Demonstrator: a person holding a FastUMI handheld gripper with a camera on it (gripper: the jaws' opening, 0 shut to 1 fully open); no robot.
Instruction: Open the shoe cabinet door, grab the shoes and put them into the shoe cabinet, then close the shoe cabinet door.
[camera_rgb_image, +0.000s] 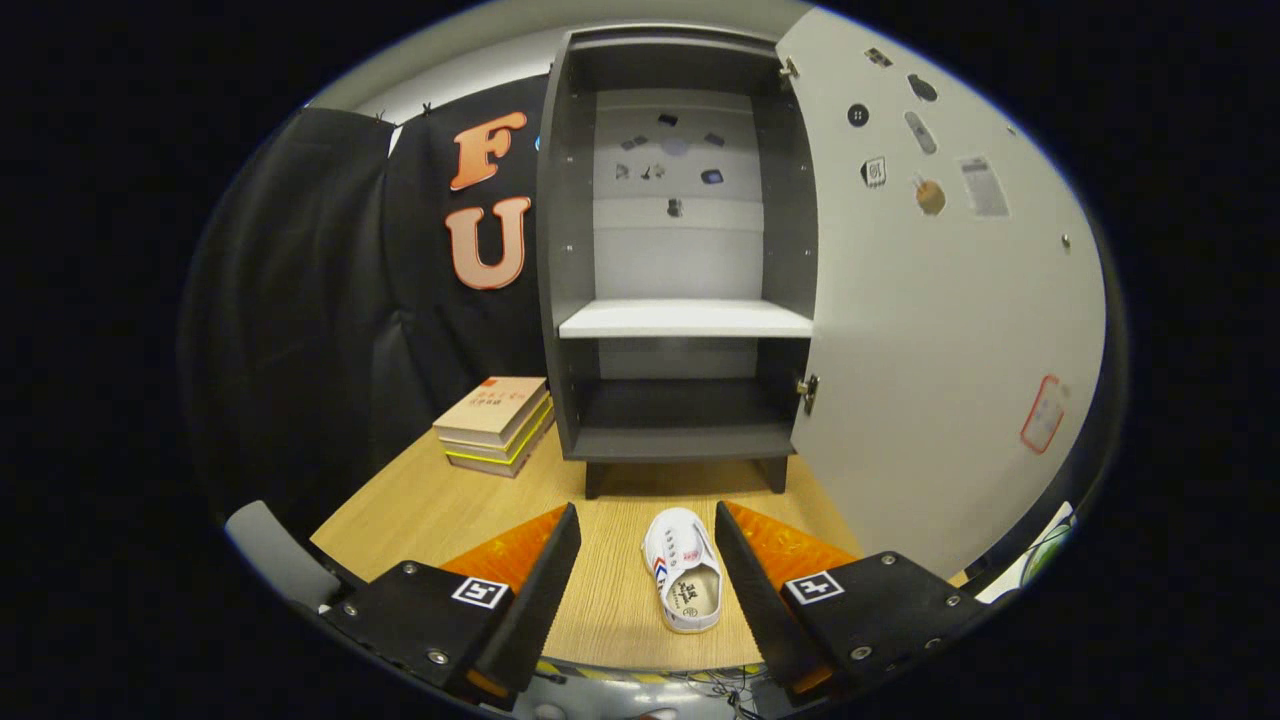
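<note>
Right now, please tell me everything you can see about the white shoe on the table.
The white shoe is a small low sneaker, canvas by its look, with red and blue stripes on its side. It lies flat on the wooden table, toe toward the open shoe cabinet, opening upward. It sits between the fingers of the open gripper, nearer the right one; neither touches it.

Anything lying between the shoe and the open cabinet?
No. In the gripper view, only bare tabletop separates the shoe, between the open jaws, from the cabinet.
</note>
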